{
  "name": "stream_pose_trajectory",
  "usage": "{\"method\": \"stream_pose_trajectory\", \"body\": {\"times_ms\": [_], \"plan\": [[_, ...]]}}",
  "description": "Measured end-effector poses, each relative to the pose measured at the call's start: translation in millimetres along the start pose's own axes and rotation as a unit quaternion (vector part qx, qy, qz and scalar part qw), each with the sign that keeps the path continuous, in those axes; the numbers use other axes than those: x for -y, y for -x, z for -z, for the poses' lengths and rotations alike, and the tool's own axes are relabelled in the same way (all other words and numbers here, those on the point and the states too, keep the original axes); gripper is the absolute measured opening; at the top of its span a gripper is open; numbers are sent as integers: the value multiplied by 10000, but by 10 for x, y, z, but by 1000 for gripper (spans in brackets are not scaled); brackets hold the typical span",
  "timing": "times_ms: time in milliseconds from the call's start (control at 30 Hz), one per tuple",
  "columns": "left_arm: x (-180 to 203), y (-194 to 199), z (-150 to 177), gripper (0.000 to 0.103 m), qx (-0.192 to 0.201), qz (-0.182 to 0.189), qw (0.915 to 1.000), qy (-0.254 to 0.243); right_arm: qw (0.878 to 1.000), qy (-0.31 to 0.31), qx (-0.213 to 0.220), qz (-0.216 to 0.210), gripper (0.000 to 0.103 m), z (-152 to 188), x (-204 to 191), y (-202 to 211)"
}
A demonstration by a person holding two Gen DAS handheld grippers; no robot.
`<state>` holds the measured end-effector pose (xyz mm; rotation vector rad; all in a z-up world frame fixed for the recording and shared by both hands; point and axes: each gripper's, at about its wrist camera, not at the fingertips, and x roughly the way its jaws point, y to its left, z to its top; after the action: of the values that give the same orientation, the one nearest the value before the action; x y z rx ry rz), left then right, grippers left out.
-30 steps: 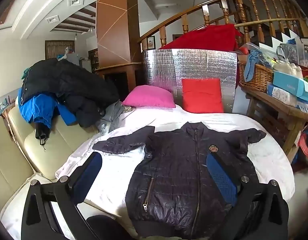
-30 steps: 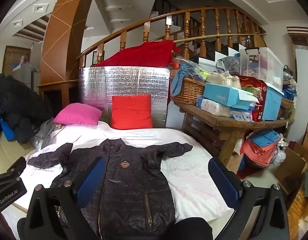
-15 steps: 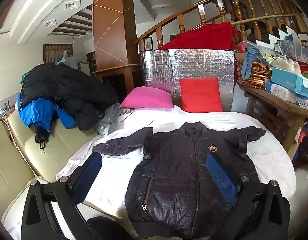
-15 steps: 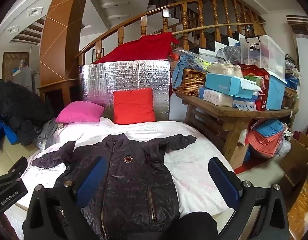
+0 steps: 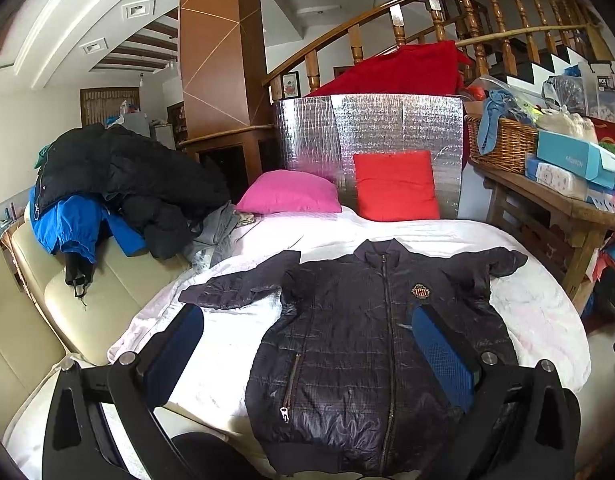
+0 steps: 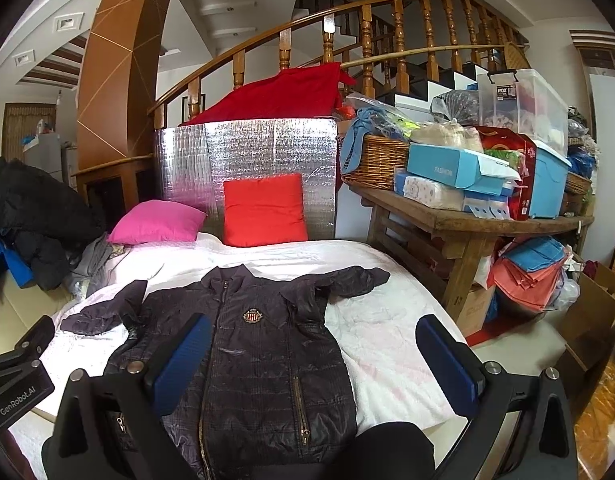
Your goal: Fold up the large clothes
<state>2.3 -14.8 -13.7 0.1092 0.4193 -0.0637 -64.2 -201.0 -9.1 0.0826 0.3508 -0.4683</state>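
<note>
Left wrist view: left gripper (image 5: 307,344) spread wide, empty; dark jacket (image 5: 371,340) flat, zipped, on white bed (image 5: 547,312), sleeves toward 10 and 2 o'clock, slightly nearer than before. Right wrist view: right gripper (image 6: 311,360) wide, empty; jacket (image 6: 251,352) lower-left, unmoved.

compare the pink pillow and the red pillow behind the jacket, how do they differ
The pink pillow lies flat on the white bed cover; the red pillow stands upright, leaning on the silver foil panel. The pink pillow looks plump with pointed corners; the red pillow looks flatter and squarer. The pink pillow sits left of the red one. Both are plain, single-colour, and beyond the dark jacket's collar.
</note>
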Motion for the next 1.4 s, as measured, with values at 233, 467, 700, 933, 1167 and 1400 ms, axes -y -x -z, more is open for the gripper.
{"method": "stream_pose_trajectory", "body": {"times_ms": [233, 467, 700, 933, 1167, 1400], "plan": [[25, -28, 4, 103, -47, 16, 10000, -11, 10000, -74, -45, 39, 103, 2, 62, -48], [92, -32, 7, 103, -77, 45, 9999, -68, 9998, -144, -118, 59, 103, 31, 133, -108], [174, -33, 19, 103, -93, 65, 9998, -165, 9995, -228, -168, 100, 103, 56, 220, -157], [263, -26, 20, 103, -103, 98, 9995, -279, 9991, -357, -216, 123, 103, 69, 334, -202], [337, -22, 24, 103, -106, 126, 9992, -358, 9986, -435, -246, 160, 103, 85, 416, -231], [412, -69, 25, 103, -107, 122, 9988, -462, 9983, -471, -301, 186, 103, 102, 465, -284]]}}
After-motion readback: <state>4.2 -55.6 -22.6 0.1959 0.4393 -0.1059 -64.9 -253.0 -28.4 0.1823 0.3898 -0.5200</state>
